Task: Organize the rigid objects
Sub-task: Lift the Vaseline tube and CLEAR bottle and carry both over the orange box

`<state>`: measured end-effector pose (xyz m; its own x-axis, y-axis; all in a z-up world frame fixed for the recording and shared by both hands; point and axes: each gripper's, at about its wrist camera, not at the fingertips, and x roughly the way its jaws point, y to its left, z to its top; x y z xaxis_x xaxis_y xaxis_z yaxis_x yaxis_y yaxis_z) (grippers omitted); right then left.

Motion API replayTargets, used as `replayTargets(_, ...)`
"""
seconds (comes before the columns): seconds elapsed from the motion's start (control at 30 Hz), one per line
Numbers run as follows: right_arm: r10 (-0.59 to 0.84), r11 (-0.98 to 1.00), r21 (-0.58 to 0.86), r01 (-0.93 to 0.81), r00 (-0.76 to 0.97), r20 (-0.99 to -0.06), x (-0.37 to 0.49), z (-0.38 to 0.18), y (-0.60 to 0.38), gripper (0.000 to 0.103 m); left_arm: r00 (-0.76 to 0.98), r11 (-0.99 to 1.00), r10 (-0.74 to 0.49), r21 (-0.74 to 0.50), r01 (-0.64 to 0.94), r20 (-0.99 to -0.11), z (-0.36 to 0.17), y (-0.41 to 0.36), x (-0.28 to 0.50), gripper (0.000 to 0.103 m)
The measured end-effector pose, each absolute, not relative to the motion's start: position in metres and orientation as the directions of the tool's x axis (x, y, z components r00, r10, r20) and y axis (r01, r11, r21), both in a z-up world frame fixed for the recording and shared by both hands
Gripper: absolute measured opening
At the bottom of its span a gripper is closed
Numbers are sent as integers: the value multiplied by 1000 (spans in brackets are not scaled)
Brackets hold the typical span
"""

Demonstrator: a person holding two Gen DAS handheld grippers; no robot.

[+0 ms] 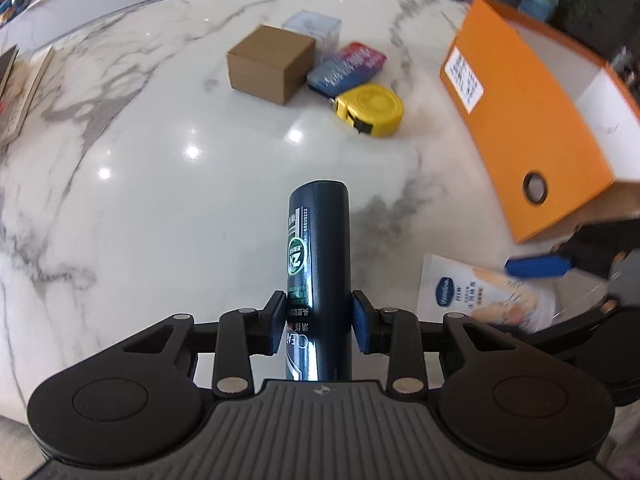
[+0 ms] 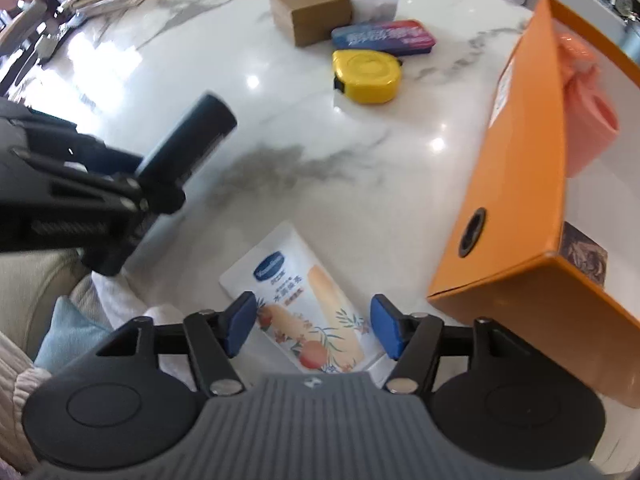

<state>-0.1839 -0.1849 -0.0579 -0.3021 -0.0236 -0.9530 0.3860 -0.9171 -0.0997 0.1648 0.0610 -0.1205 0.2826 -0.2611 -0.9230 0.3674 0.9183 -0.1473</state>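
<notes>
My left gripper (image 1: 319, 322) is shut on a dark blue Clear bottle (image 1: 318, 256) and holds it above the marble table (image 1: 160, 208); the bottle also shows in the right wrist view (image 2: 192, 140). My right gripper (image 2: 312, 326) is open, its blue pads either side of a white Vaseline tube (image 2: 298, 300) lying on the table, also seen in the left wrist view (image 1: 472, 296). An open orange box (image 2: 528, 184) lies at the right, also in the left wrist view (image 1: 532, 120).
A brown cardboard box (image 1: 272, 64), a clear plastic box (image 1: 316, 28), a blue-red tin (image 1: 348, 68) and a yellow tape measure (image 1: 372, 110) cluster at the far middle. A pink item (image 2: 588, 112) lies inside the orange box. Books (image 1: 20, 88) lie at the far left.
</notes>
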Motion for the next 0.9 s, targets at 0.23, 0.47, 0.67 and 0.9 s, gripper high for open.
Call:
replayTargets(0.23, 43, -945, -134, 299, -292, -955, -175, -60, -171, 47, 297, 917, -340, -245, 315, -892, -108, 62, 158, 39)
replayTargets(0.47, -65, -982, 8, 188, -296, -953, -165, -46, -143, 46, 302, 900, -399, -307, 309, -866, -93, 57, 141, 38)
replayTargets(0.67, -153, -977, 90, 192, -350, -924, -148, -8, -142, 46, 339, 888, -439, -344, 305, -832, -63, 60, 123, 38)
replayTargets(0.9, -217, -966, 118, 229, -478, -851, -130, 47, -129, 46, 376, 856, -500, -379, 352, -780, -20, 43, 113, 38)
